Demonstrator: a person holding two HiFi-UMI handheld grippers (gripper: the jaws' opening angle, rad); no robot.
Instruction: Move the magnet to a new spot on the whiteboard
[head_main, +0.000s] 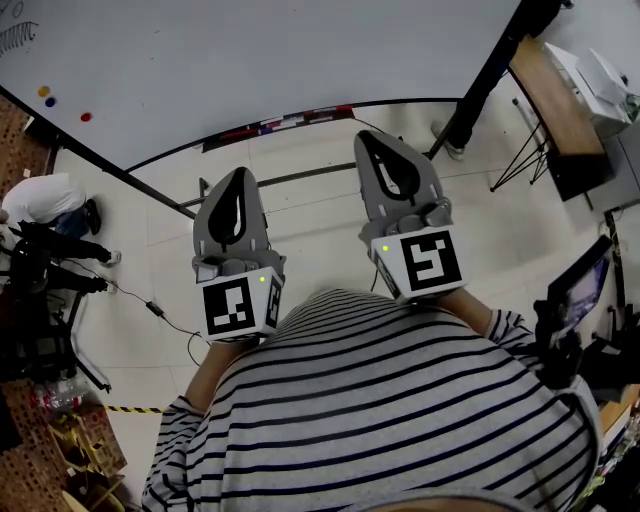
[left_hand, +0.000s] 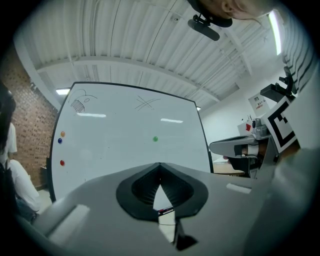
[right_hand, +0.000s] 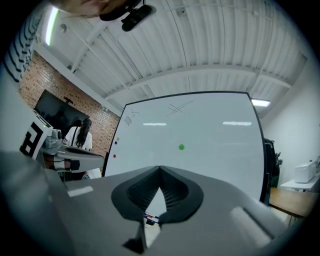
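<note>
A person in a striped shirt is standing before a whiteboard, holding the left gripper and the right gripper side by side and pointing both toward the board. Both grippers are sitting well short of its surface. In the left gripper view the left gripper is showing its jaws drawn together at the tips, with nothing caught between them; the right gripper is showing the same in its own view, closed and empty. A green magnet is clinging near the middle of the whiteboard, alone on the open white surface, below a drawn cross. An orange magnet, a blue magnet and a red magnet are sitting close together by the board's left edge. Markers are lying in the tray along its lower edge, while another person is crouching on the floor at far left.
</note>
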